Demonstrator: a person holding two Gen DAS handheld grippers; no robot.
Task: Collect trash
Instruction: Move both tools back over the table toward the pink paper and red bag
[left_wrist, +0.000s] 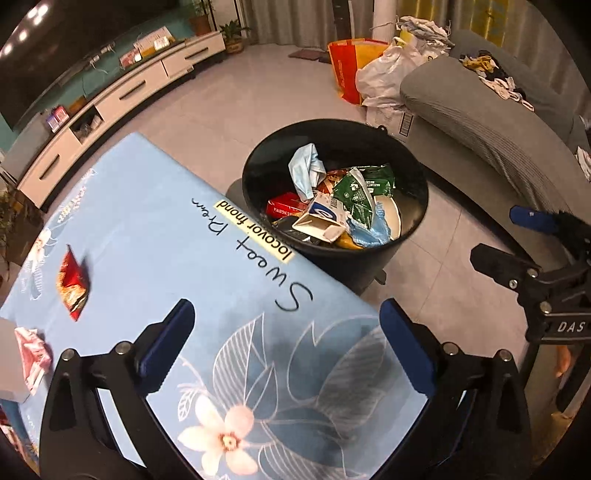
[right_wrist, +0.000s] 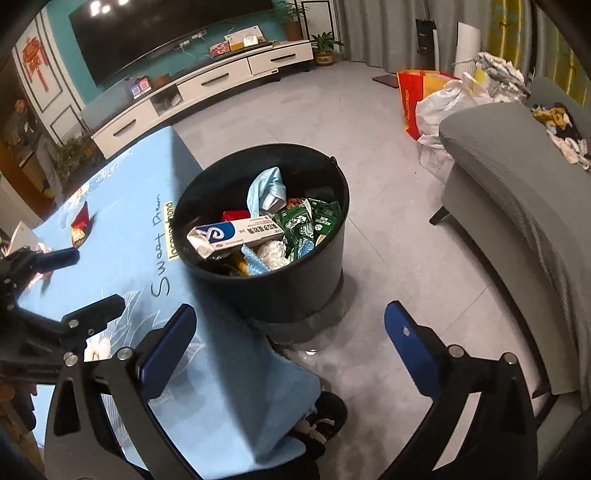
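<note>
A black trash bucket (left_wrist: 413, 173) stands on the floor beside the table; it also shows in the right wrist view (right_wrist: 295, 288). It holds a blue face mask (left_wrist: 304, 168), green wrappers (left_wrist: 364, 186) and a white and blue box (right_wrist: 236, 232). A red snack wrapper (left_wrist: 73, 282) and a crumpled pink wrapper (left_wrist: 31, 354) lie on the blue tablecloth (left_wrist: 155, 240). My left gripper (left_wrist: 286, 332) is open and empty above the table's near edge. My right gripper (right_wrist: 290, 334) is open and empty, near the bucket over the table's corner.
A grey sofa (right_wrist: 517, 206) stands to the right of the bucket. White and orange bags (left_wrist: 369, 74) sit on the floor behind it. A white TV cabinet (right_wrist: 207, 85) runs along the far wall. A white box (left_wrist: 7, 365) is at the table's left edge.
</note>
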